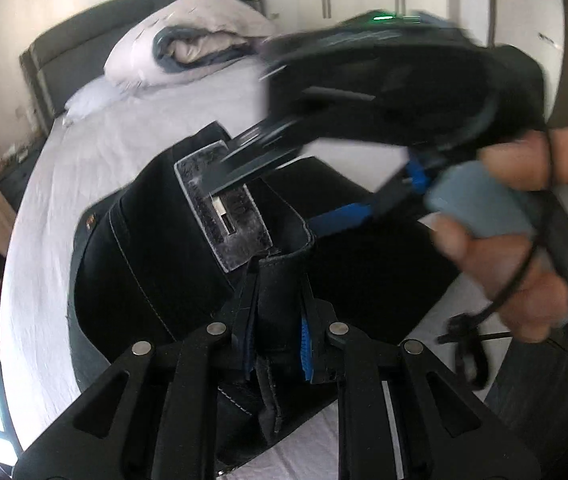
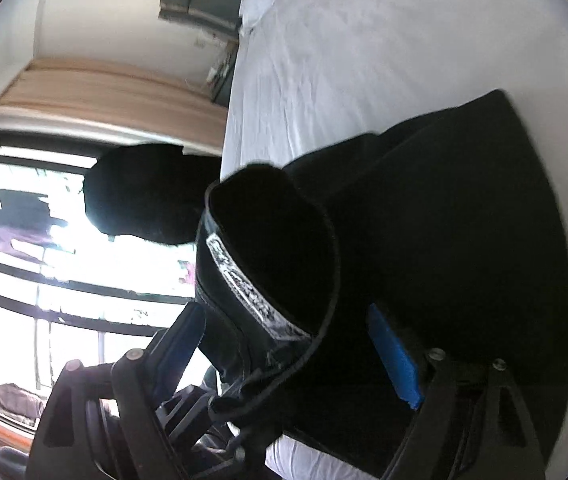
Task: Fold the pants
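Between the closed fingers of the left tongs (image 1: 280, 320) a thick bundle of the pants (image 1: 156, 256) was clamped, directly ahead, over the bed (image 1: 96, 152). The right tongs (image 2: 284, 344) stood wide apart, holding nothing, beside the same black denim cloth from the right. The pants lay already doubled, with light stitching and a waist label.

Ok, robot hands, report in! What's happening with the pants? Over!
Left gripper shut on pants waistband. Right gripper open beside it. Pants partly lifted off bed. Nothing blocking.
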`<state>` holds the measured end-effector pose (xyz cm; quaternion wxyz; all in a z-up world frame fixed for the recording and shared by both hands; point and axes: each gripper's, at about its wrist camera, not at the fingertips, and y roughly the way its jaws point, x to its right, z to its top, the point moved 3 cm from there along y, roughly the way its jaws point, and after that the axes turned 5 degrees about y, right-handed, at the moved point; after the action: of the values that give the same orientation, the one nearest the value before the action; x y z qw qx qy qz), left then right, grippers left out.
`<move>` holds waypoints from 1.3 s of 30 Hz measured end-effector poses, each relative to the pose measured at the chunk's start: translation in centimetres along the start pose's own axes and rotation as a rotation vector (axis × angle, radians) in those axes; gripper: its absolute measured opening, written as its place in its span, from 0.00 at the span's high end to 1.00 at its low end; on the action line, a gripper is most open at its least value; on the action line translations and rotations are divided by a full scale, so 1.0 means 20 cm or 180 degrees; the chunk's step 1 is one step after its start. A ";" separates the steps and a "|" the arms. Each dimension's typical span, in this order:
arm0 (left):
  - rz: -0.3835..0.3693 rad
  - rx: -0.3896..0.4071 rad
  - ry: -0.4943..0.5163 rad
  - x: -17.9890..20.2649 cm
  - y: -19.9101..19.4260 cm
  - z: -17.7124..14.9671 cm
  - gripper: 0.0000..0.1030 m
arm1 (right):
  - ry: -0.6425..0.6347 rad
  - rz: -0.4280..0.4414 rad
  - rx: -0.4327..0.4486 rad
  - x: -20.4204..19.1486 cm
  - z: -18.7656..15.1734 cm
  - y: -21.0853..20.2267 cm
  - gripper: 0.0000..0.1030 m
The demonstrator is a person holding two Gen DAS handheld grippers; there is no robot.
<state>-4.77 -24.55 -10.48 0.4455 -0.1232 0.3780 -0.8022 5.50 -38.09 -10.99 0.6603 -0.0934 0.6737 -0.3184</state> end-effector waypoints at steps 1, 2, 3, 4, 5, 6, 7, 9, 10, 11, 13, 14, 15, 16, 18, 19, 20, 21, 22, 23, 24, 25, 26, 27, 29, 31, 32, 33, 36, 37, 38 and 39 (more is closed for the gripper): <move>0.0001 0.0025 0.0070 0.03 0.00 0.00 0.85 | -0.0047 -0.0015 -0.0031 -0.01 0.00 0.02 0.18; -0.0007 0.0050 0.0141 0.07 -0.01 0.00 0.85 | -0.0116 -0.0047 -0.0036 -0.01 0.01 0.03 0.25; -0.0022 0.0058 0.0179 0.09 -0.01 0.00 0.85 | -0.0208 -0.0094 -0.0019 -0.03 0.01 0.03 0.42; -0.0045 0.0069 0.0230 0.13 -0.02 0.00 0.85 | -0.0270 -0.0139 -0.0029 -0.03 0.02 0.03 0.52; -0.0059 0.0081 0.0271 0.16 -0.02 0.01 0.85 | -0.0316 -0.0246 -0.0031 -0.03 0.03 0.02 0.62; -0.0089 0.0098 0.0297 0.20 -0.01 0.01 0.85 | -0.0352 -0.0339 -0.0023 -0.03 0.04 0.00 0.67; -0.0108 0.0106 0.0312 0.22 -0.01 0.03 0.85 | -0.0381 -0.0366 -0.0018 -0.02 0.05 -0.02 0.70; -0.0179 0.0143 0.0348 0.28 0.00 0.06 0.85 | -0.0521 -0.0507 0.0031 -0.02 0.05 -0.08 0.74; -0.0202 0.0152 0.0360 0.30 0.00 0.08 0.85 | -0.0540 -0.0547 0.0038 -0.01 0.06 -0.10 0.74; -0.0233 0.0164 0.0380 0.33 0.01 0.10 0.85 | -0.0545 -0.0586 0.0049 0.01 0.07 -0.14 0.75; -0.0276 0.0178 0.0431 0.39 0.03 0.15 0.85 | -0.0552 -0.0630 0.0050 0.05 0.08 -0.19 0.76; -0.0292 0.0182 0.0444 0.40 0.04 0.16 0.85 | -0.0545 -0.0647 0.0055 0.06 0.09 -0.20 0.76; -0.0305 0.0180 0.0459 0.43 0.05 0.17 0.85 | -0.0542 -0.0657 0.0056 0.09 0.10 -0.22 0.76; -0.0323 0.0172 0.0477 0.45 0.07 0.18 0.85 | -0.0538 -0.0659 0.0049 0.11 0.11 -0.23 0.76; -0.0356 0.0158 0.0489 0.47 0.10 0.20 0.85 | -0.0515 -0.0654 0.0047 0.15 0.11 -0.25 0.76; -0.0369 0.0150 0.0496 0.48 0.11 0.20 0.85 | -0.0488 -0.0638 0.0046 0.18 0.11 -0.26 0.76; -0.0388 0.0138 0.0493 0.50 0.13 0.20 0.85 | -0.0460 -0.0618 0.0048 0.21 0.11 -0.27 0.77; -0.0402 0.0128 0.0496 0.51 0.14 0.20 0.85 | -0.0450 -0.0613 0.0053 0.23 0.11 -0.27 0.77; -0.0415 0.0114 0.0508 0.53 0.15 0.19 0.85 | -0.0439 -0.0610 0.0061 0.25 0.10 -0.27 0.77; -0.0426 0.0104 0.0510 0.53 0.19 0.20 0.85 | -0.0404 -0.0598 0.0067 0.26 0.10 -0.27 0.77; -0.0440 0.0093 0.0504 0.54 0.20 0.19 0.85 | -0.0380 -0.0592 0.0066 0.28 0.10 -0.26 0.77; -0.0452 0.0080 0.0498 0.55 0.22 0.19 0.85 | -0.0373 -0.0587 0.0070 0.30 0.10 -0.26 0.77; -0.0451 0.0075 0.0488 0.56 0.23 0.18 0.85 | -0.0357 -0.0574 0.0078 0.31 0.10 -0.26 0.77; -0.0452 0.0069 0.0479 0.56 0.25 0.18 0.85 | -0.0337 -0.0568 0.0079 0.32 0.10 -0.26 0.77; -0.0514 -0.0011 0.0451 0.57 0.29 0.17 0.83 | -0.0317 -0.0565 0.0047 0.34 0.11 -0.24 0.76; -0.0666 -0.0083 0.0385 0.50 0.34 0.23 0.74 | -0.0237 -0.0445 0.0029 0.38 0.11 -0.25 0.75; -0.0771 -0.0102 0.0288 0.48 0.32 0.24 0.72 | -0.0184 -0.0371 0.0055 0.40 0.11 -0.26 0.73; -0.0844 -0.0106 0.0205 0.46 0.29 0.25 0.69 | -0.0175 -0.0361 0.0089 0.39 0.12 -0.26 0.68; -0.1035 0.0085 -0.0067 0.34 0.12 0.23 0.24 | -0.0135 -0.0423 0.0274 0.38 0.12 -0.33 0.53; -0.1006 0.0227 -0.0209 0.27 0.04 0.21 0.18 | -0.0100 -0.0482 0.0360 0.38 0.12 -0.36 0.52; -0.0960 0.0275 -0.0303 0.22 0.00 0.19 0.18 | -0.0054 -0.0633 0.0487 0.38 0.12 -0.41 0.44; -0.0922 0.0284 -0.0398 0.16 -0.02 0.19 0.18 | -0.0035 -0.0769 0.0582 0.38 0.12 -0.46 0.44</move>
<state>-4.84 -28.78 -8.07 0.3528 -0.2062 0.2917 -0.8648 4.17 -50.07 -12.08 0.6266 -0.1150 0.6221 -0.4551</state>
